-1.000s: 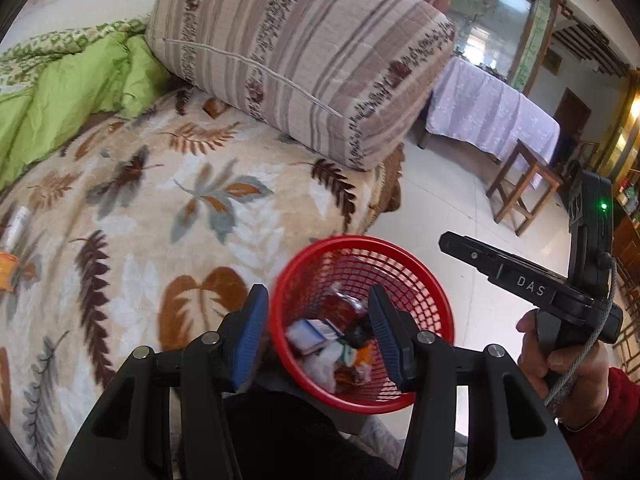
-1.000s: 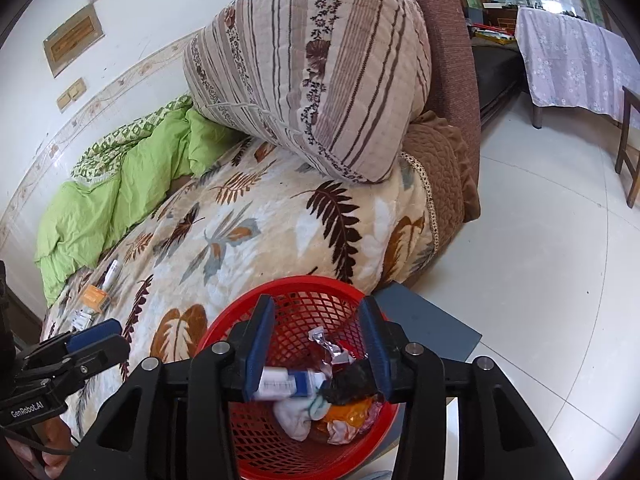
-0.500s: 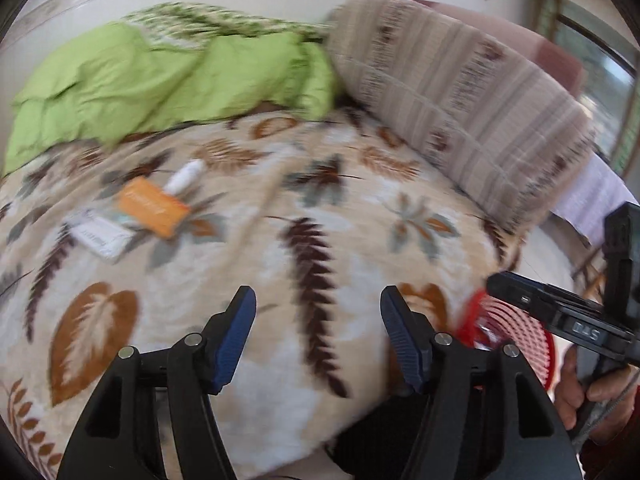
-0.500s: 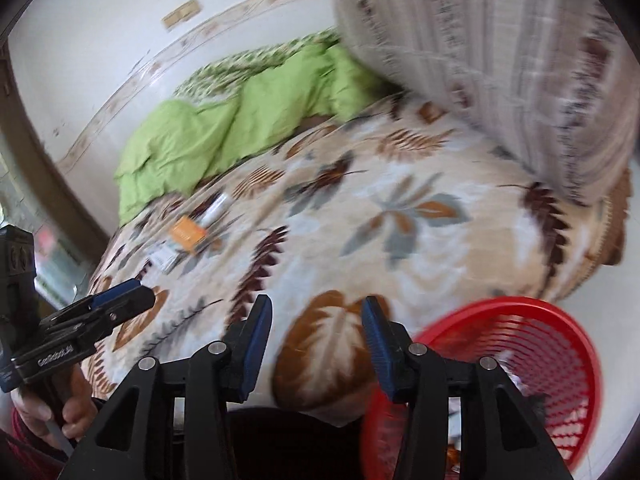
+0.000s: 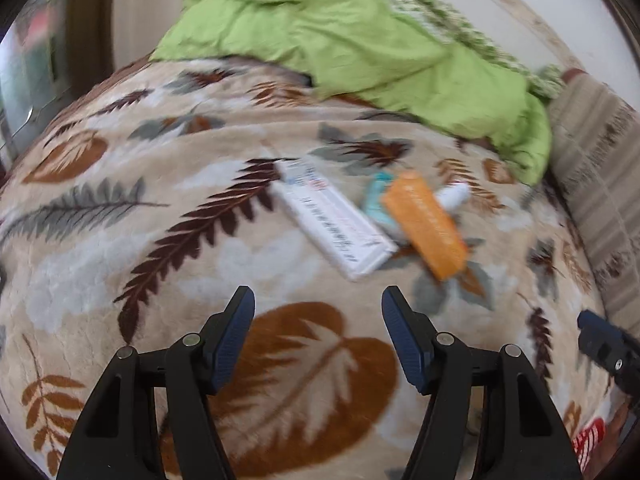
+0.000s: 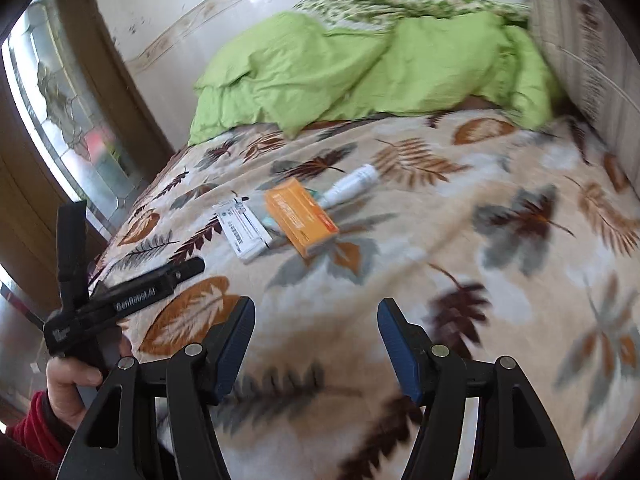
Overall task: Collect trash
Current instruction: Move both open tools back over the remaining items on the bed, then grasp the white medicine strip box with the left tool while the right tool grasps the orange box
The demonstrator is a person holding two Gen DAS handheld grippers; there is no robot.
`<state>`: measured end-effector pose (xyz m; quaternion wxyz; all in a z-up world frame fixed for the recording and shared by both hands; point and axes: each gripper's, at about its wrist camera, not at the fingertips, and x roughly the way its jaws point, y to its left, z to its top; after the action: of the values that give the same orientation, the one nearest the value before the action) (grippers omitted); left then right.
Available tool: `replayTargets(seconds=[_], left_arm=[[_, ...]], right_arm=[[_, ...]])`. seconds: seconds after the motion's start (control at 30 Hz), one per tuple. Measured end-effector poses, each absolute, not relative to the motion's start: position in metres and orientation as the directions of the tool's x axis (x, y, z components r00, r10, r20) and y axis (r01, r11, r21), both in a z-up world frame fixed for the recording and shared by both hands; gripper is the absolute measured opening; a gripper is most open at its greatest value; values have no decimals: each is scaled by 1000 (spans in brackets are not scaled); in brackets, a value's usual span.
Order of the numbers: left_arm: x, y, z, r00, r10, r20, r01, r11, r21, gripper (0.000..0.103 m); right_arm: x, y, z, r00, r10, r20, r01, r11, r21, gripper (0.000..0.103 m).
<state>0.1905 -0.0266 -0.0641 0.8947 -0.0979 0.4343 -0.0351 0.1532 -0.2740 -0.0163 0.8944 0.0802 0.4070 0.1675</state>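
A white box (image 5: 334, 220) and an orange box (image 5: 425, 224) lie side by side on the leaf-patterned blanket (image 5: 120, 240), with a teal item (image 5: 376, 204) and a white tube (image 5: 454, 196) behind them. My left gripper (image 5: 318, 320) is open and empty, just short of the white box. In the right wrist view the white box (image 6: 242, 230), orange box (image 6: 302, 218) and white tube (image 6: 352, 184) lie farther off. My right gripper (image 6: 316, 326) is open and empty above the blanket. The left gripper's body (image 6: 132, 292) shows at the left.
A crumpled green quilt (image 5: 360, 40) lies at the back of the bed. A striped pillow (image 5: 600, 180) stands at the right. A sliver of the red basket (image 5: 586, 442) shows at the lower right. A door with glass (image 6: 60, 120) is at the left.
Both grippers have swung left from over the red basket to the bed. The boxes and tube now lie close ahead of the left gripper. Both stay open and empty.
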Motion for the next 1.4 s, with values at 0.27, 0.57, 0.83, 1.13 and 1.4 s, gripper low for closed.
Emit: replayTargets(seconds=[0.27, 0.57, 0.83, 1.13, 1.4], left_arm=[[213, -11, -73, 600, -157, -785, -50, 971, -233, 65], [227, 0, -76, 587, -178, -790, -81, 958, -276, 65], [246, -12, -80, 575, -229, -786, -67, 944, -324, 65], [299, -44, -91, 528, -163, -834, -137, 952, -273, 65], [309, -52, -94, 493, -103, -864, -59, 987, -151, 59]], right_arm=[[264, -224, -58, 535, 296, -791, -344, 932, 117, 68], [283, -200, -81, 518, 276, -809, -364, 928, 84, 58], [225, -216, -49, 609, 237, -757, -175, 971, 163, 55], [184, -248, -39, 702, 190, -686, -14, 967, 254, 55], [195, -246, -48, 697, 201, -688, -17, 964, 266, 55]])
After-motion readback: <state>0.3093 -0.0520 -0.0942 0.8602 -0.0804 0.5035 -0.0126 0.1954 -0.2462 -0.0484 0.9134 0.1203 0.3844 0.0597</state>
